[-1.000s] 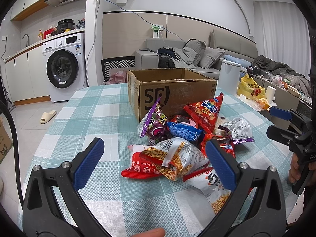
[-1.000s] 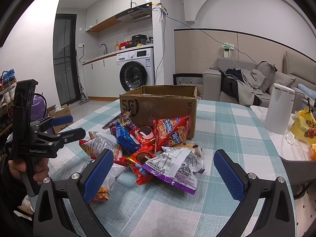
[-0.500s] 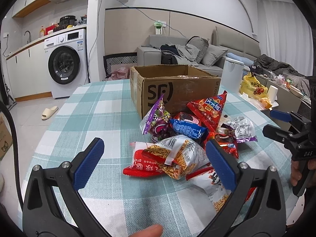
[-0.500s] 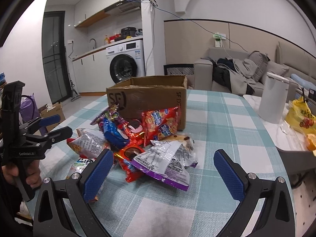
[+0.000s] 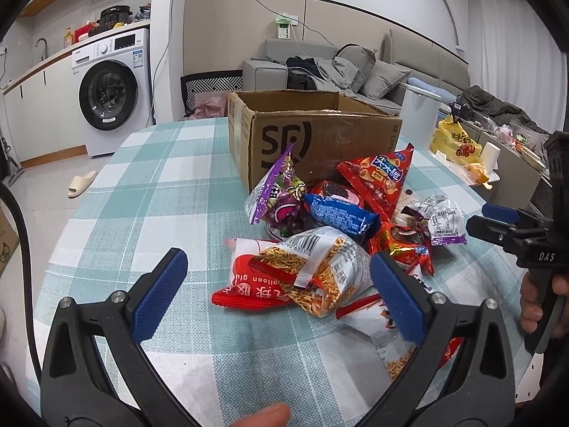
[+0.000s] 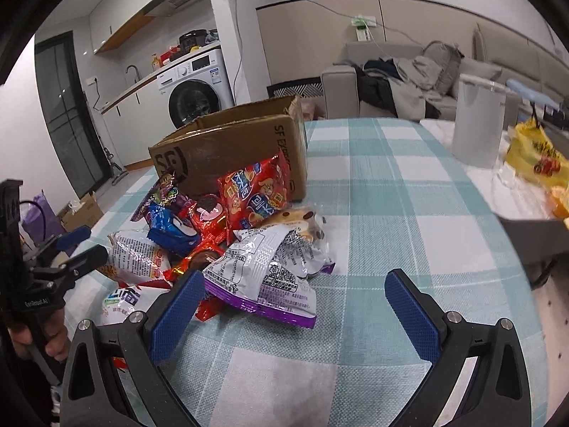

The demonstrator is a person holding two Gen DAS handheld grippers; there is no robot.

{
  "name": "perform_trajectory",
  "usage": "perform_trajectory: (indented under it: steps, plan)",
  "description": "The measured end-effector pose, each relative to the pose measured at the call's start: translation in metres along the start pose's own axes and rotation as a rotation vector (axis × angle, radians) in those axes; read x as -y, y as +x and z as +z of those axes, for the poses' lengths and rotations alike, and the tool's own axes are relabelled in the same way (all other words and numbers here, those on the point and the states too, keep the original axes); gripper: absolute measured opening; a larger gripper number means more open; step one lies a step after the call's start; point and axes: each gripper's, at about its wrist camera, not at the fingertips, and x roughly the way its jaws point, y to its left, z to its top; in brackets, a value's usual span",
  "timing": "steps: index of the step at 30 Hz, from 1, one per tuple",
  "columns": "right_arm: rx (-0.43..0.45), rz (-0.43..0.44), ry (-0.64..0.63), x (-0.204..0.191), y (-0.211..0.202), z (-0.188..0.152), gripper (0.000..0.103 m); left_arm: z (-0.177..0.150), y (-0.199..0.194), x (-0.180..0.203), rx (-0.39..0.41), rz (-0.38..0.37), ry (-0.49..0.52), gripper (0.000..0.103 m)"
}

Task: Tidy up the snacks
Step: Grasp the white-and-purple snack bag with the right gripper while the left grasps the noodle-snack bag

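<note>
Snack packets [image 5: 334, 235], crinkly foil and plastic bags in red, blue, purple and silver, heaped on the teal-and-white checked tablecloth [image 5: 170, 192] just in front of the open brown cardboard box [image 5: 313, 135], some leaning against its printed wall; none seen inside the box from either view. Left gripper [image 5: 277, 295] spread wide, blue pads [image 5: 160, 291] either side of the clear packet of orange noodle sticks [image 5: 320, 270], holding nothing. Right gripper [image 6: 295, 315] likewise wide apart and empty, silver packet with a purple edge [image 6: 266, 277] just beyond its left pad. Compared with a second ago: both views drawn nearer the heap, noodle packet larger and lower between the left pads; right view swung and tilted, the box pushed off toward the left, the silver packet no longer centred between the pads but toward the left one. Heap itself apparently undisturbed, same packets in the same places. Judged from this: approach phase only, nothing sorted yet, whole task ahead. Likely targets the noodle packet for the left, the silver one for the right, though not certain. Puffy, slippery bags; a pinch on a seam or corner probably safer than on the inflated middle.
</note>
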Motion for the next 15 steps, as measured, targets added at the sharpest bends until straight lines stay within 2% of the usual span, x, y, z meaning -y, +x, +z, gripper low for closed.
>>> perform_trajectory:
  steps: [9, 15]
  plan:
    - [-0.095, 0.050, 0.091, 0.004, 0.024, 0.005, 0.103, 0.009, 0.019, 0.005, -0.049, -0.055, 0.009, 0.102]
    - [-0.120, 0.090, 0.118, 0.002, 0.035, 0.005, 0.103, 0.012, 0.032, 0.008, -0.081, -0.072, 0.014, 0.102]
